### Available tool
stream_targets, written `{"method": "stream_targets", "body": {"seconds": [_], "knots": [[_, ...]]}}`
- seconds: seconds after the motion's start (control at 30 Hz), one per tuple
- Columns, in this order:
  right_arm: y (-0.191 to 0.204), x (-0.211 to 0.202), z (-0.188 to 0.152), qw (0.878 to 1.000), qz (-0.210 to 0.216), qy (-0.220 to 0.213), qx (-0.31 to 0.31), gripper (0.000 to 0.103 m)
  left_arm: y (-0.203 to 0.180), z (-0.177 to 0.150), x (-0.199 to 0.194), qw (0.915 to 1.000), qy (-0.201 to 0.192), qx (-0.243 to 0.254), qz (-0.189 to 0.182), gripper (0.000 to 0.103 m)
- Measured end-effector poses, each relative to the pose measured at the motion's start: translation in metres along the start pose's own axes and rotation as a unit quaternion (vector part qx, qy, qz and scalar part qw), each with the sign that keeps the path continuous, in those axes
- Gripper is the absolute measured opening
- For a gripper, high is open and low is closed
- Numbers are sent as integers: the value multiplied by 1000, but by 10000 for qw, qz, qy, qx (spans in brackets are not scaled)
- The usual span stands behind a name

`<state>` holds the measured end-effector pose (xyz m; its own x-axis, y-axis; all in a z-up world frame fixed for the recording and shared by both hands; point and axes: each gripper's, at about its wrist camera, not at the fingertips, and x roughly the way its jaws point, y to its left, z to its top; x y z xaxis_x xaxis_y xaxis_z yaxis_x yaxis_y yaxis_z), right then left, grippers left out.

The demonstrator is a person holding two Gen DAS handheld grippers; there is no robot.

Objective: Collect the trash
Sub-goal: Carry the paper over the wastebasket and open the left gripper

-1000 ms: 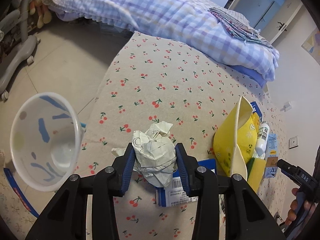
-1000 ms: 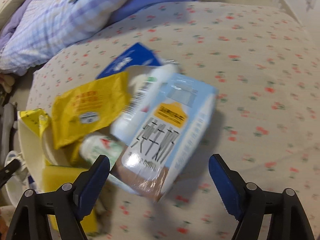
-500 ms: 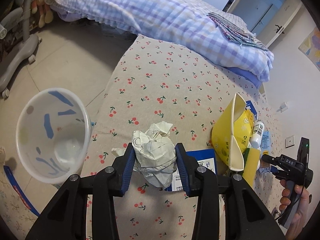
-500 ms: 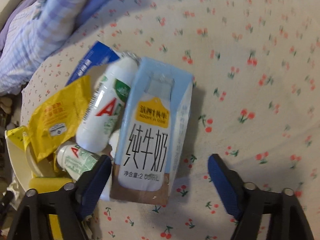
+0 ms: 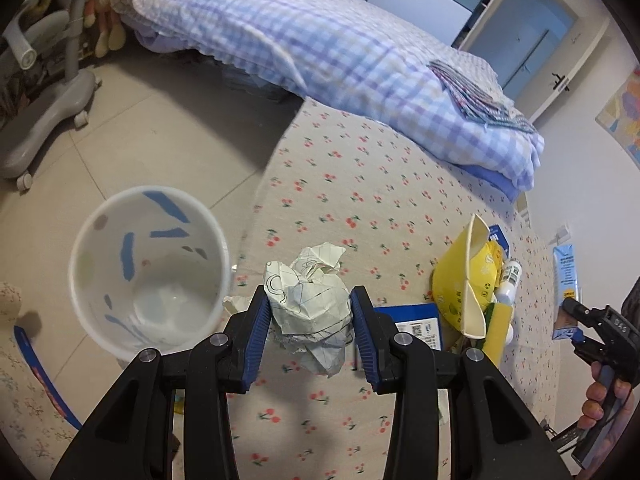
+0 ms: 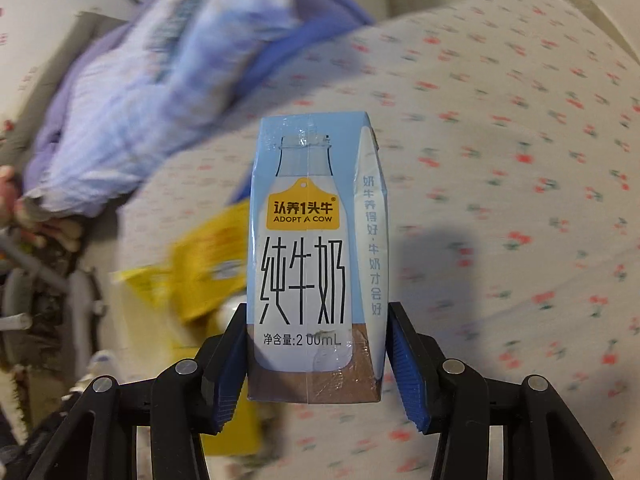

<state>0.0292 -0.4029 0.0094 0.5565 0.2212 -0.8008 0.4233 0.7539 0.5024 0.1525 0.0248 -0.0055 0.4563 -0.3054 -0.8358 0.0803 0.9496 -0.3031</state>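
— Where's the trash right now?
— The crumpled paper ball (image 5: 310,304) sits clamped between the blue pads of the left gripper (image 5: 311,338), lifted above the cherry-print sheet (image 5: 360,184).
— And the other one?
— The right gripper (image 6: 316,354) has just been closing on the milk carton (image 6: 310,256); its pads now press the carton's lower sides, and the carton stands upright ahead of the fingers.
— Where's the bin?
— The white bin (image 5: 146,276) stands on the floor just left of the left gripper, its mouth tilted toward the camera.
— Anything else?
— To that gripper's right lie a yellow bag (image 5: 466,280), a small white bottle (image 5: 509,278) and a blue packet (image 5: 416,320).
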Motion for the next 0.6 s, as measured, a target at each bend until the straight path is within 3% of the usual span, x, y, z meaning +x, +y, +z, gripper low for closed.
{"method": "stream_targets", "body": {"seconds": [0.03,0.1,0.23,0.27,0.43,0.5,0.57,0.6], "knots": [[0,0,0,10000,0,0,0,56,10,0,-4,10000,-52,-45,53,43],[42,0,-8,9989,233,-56,-411,56,26,1,-9,9997,-95,-112,172,43],[83,8,-21,9954,407,-4,-865,56,68,3,-8,9987,-48,-325,402,43],[115,18,-33,9912,561,107,-1193,56,80,3,-7,9981,-35,-396,468,43],[157,43,-53,9831,669,333,-1673,56,123,9,-1,9964,-55,-534,658,44],[177,60,-66,9789,704,481,-1855,56,131,11,-1,9967,-169,-510,611,49],[193,77,-78,9754,697,611,-2002,56,137,15,-1,9970,-216,-418,607,66],[199,85,-83,9741,692,661,-2049,56,140,15,-2,9963,-235,-410,714,69]]}}
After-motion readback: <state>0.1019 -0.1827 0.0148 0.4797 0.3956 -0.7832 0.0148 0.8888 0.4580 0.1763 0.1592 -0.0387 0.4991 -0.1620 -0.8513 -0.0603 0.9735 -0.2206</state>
